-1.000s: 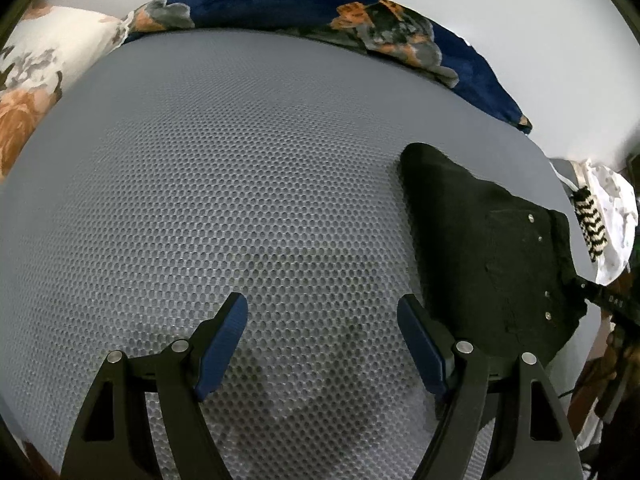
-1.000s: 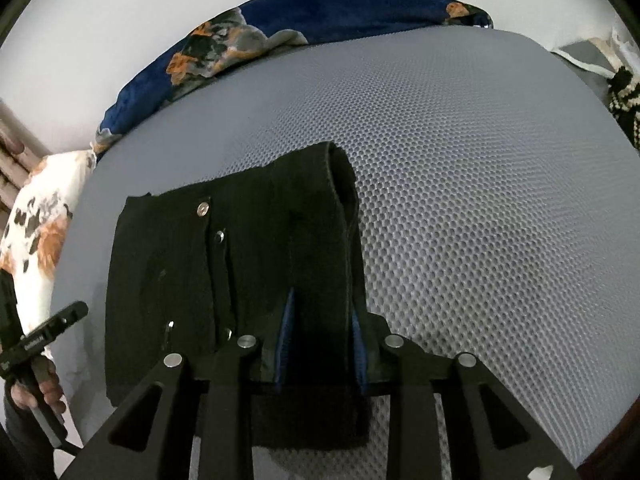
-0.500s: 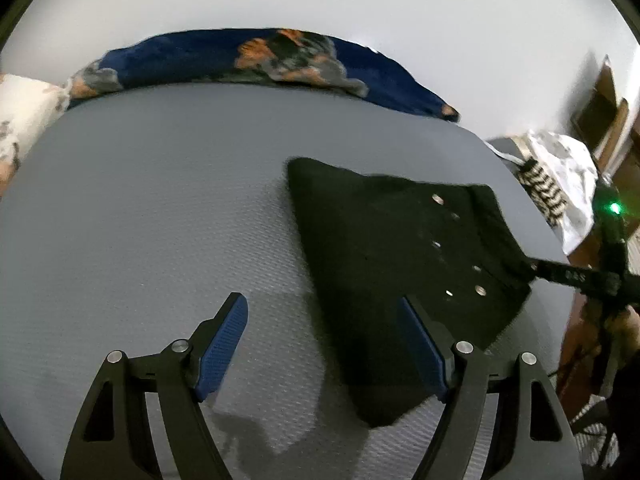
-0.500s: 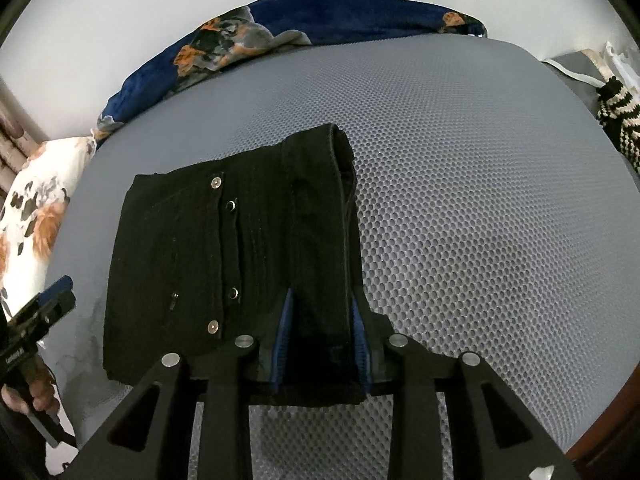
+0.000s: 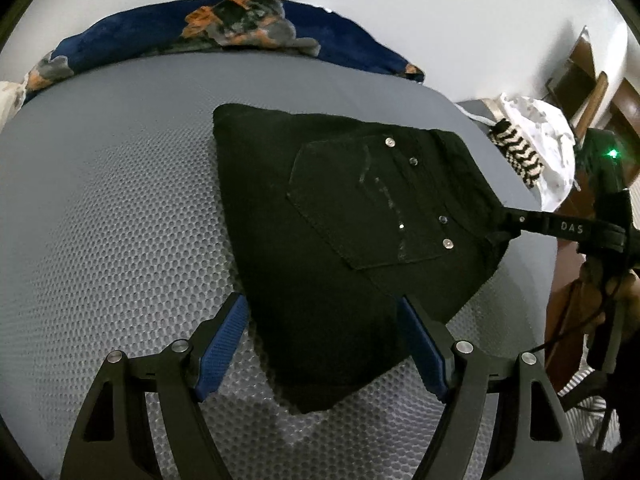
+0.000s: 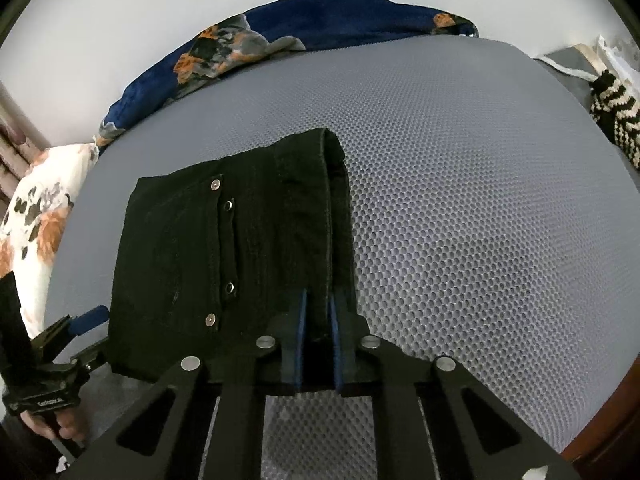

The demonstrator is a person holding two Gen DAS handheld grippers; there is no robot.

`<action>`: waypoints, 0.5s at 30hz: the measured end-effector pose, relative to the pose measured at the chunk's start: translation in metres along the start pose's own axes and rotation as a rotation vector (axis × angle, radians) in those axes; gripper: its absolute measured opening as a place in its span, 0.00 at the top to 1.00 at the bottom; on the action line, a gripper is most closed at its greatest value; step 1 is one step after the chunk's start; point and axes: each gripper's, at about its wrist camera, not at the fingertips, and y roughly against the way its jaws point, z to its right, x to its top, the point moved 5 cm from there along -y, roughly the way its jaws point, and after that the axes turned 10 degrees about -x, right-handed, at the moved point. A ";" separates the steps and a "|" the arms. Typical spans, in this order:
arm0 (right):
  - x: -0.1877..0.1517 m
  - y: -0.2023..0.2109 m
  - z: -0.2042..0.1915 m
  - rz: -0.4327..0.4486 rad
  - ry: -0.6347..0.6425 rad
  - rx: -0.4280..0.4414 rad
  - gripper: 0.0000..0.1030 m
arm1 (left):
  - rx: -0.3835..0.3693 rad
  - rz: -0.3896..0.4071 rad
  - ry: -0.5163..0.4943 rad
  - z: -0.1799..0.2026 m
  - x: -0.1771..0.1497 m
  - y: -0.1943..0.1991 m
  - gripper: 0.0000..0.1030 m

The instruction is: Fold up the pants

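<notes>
Black folded pants with silver rivets lie on a grey mesh bed. My left gripper is open, its blue pads straddling the near corner of the pants without pinching it. My right gripper is shut on the folded waistband edge of the pants. In the left wrist view the right gripper meets the pants at their right corner. In the right wrist view the left gripper sits at the pants' left near corner.
A blue floral blanket lies along the bed's far edge by the white wall. A white floral pillow sits at the left. A black-and-white striped cloth and white cloth lie off the bed's right side.
My left gripper has swung right and closed in on the pants until its open fingers straddle the near corner. My right gripper keeps its hold on the waistband.
</notes>
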 end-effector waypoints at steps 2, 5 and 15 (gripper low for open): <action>-0.002 0.004 0.000 0.002 0.004 0.006 0.92 | -0.011 -0.002 -0.012 0.003 0.000 0.000 0.25; -0.007 0.003 0.003 -0.019 0.009 -0.002 0.92 | -0.034 -0.025 -0.021 0.007 -0.003 -0.003 0.25; -0.011 -0.019 0.020 -0.090 -0.091 0.086 0.85 | 0.005 -0.102 -0.035 0.003 -0.015 -0.020 0.25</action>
